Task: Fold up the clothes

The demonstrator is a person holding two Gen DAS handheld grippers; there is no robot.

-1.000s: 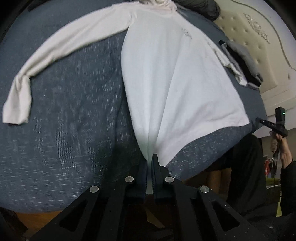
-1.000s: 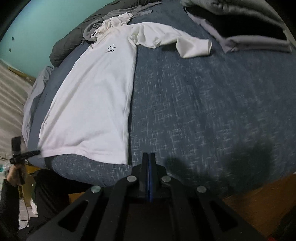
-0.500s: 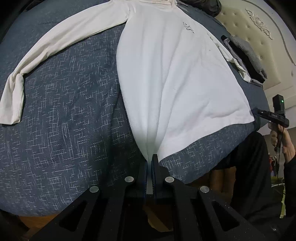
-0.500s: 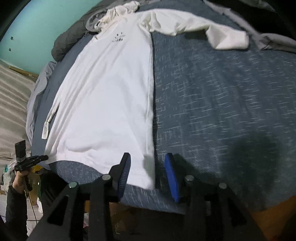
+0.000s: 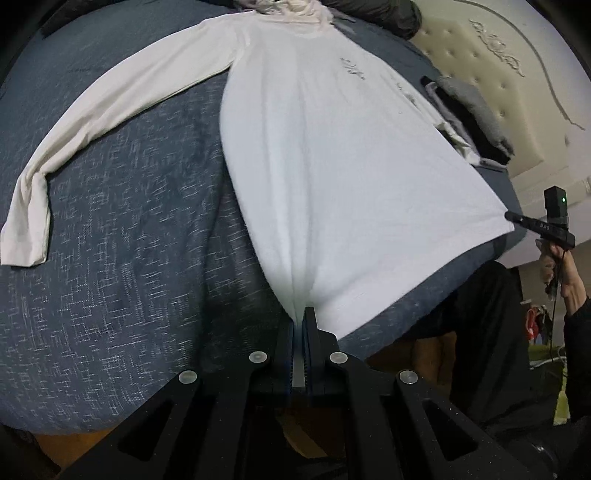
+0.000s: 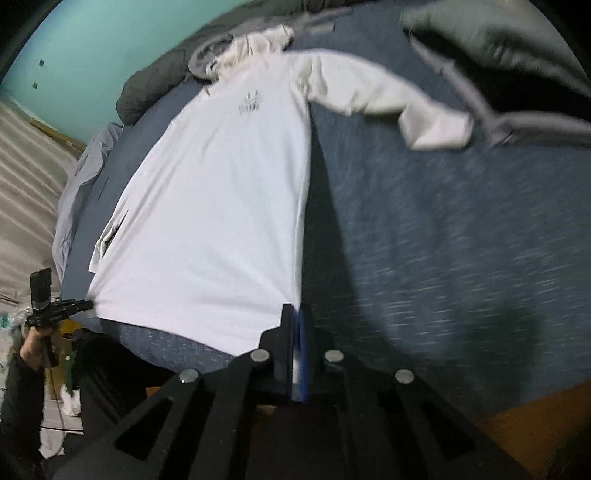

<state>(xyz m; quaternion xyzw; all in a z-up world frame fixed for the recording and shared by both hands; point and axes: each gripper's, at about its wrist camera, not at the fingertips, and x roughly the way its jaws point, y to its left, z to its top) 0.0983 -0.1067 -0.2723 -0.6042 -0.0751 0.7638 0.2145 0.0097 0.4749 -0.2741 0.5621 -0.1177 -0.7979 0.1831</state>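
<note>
Left wrist: each hand-held gripper clamps a hem corner of the white shirt.

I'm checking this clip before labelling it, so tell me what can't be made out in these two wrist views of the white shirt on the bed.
- Chest print on the white shirt: blurred in the right wrist view, too small in the left.
- Hem corners: hidden inside the shut left gripper and right gripper.
- Shirt's collar: cut off by the left view's top edge.
- Grey garments: smeared by motion, right view.
</note>
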